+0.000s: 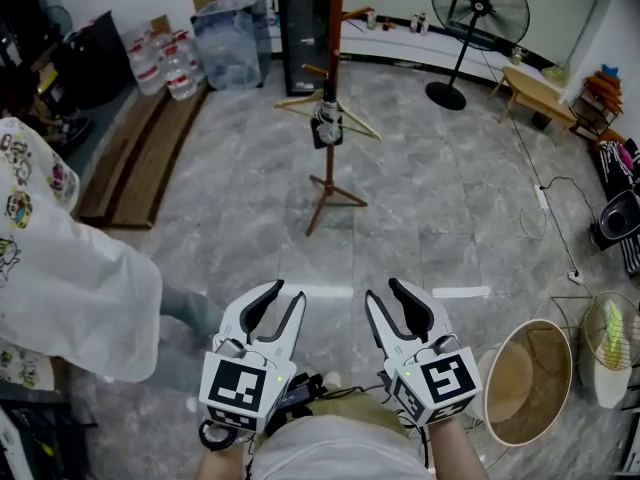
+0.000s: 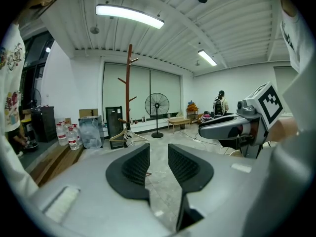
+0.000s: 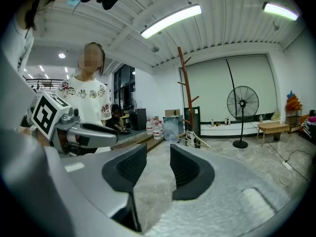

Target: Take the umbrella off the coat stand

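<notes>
A brown wooden coat stand (image 1: 333, 58) rises in the middle of the room, well ahead of me. A folded black-and-white umbrella (image 1: 326, 124) hangs low on its pole, beside a wooden hanger (image 1: 352, 120). My left gripper (image 1: 287, 293) and right gripper (image 1: 385, 290) are side by side near my body, far short of the stand, both open and empty. The left gripper view shows the stand (image 2: 129, 90) and the umbrella (image 2: 129, 138) beyond the open left gripper (image 2: 158, 147). In the right gripper view the stand (image 3: 186, 93) and umbrella (image 3: 191, 138) lie past the open right gripper (image 3: 158, 147).
A person in a white printed shirt (image 1: 60, 268) stands close on my left. A wooden bench (image 1: 140, 153) and water bottles (image 1: 165, 63) line the left wall. A floor fan (image 1: 478, 13), a low table (image 1: 540, 93) and a round basket (image 1: 527, 380) are to the right. A cable (image 1: 545, 208) lies on the floor.
</notes>
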A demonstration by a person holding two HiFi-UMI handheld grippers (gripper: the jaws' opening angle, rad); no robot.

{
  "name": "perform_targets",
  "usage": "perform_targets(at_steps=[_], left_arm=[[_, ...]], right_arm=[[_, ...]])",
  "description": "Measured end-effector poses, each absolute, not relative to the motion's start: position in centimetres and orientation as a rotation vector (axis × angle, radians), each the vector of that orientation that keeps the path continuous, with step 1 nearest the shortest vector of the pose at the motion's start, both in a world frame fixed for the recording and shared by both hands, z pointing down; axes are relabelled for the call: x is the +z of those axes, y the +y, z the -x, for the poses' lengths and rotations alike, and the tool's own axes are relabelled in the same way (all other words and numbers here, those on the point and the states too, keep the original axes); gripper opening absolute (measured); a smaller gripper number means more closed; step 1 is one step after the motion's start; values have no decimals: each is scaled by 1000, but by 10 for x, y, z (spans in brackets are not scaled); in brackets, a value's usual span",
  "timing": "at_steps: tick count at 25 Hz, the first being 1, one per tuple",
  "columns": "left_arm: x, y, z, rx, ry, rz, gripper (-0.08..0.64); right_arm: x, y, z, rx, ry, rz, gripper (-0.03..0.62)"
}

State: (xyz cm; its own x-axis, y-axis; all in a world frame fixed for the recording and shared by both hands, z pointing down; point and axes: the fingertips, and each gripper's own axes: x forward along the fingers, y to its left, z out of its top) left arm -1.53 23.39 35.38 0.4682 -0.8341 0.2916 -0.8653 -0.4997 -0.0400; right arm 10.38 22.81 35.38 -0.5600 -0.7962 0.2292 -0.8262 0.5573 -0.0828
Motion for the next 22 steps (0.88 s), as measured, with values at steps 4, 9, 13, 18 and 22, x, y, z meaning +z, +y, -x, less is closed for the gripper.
perform_targets(at_steps=[4,9,13,18,22], left_arm=[[356,235,11,403,-1510,-2593,117],[361,235,2,409,-1496,-2605,109],[363,236,-1,417,-1500,-2605,109],[353,241,-4,413,-1510,-2622,112],[359,240,-7,419,-1501,-2628,112]], right_arm=[[356,231,-108,264,-2627,-1379,144],[361,229,-116,266,-2623,-1392,144],[363,228,-119,279,-2629,-1398,144],[359,235,-119,275,-2639,-1398,144],[362,234,-121,275,-2632,-1411,144]])
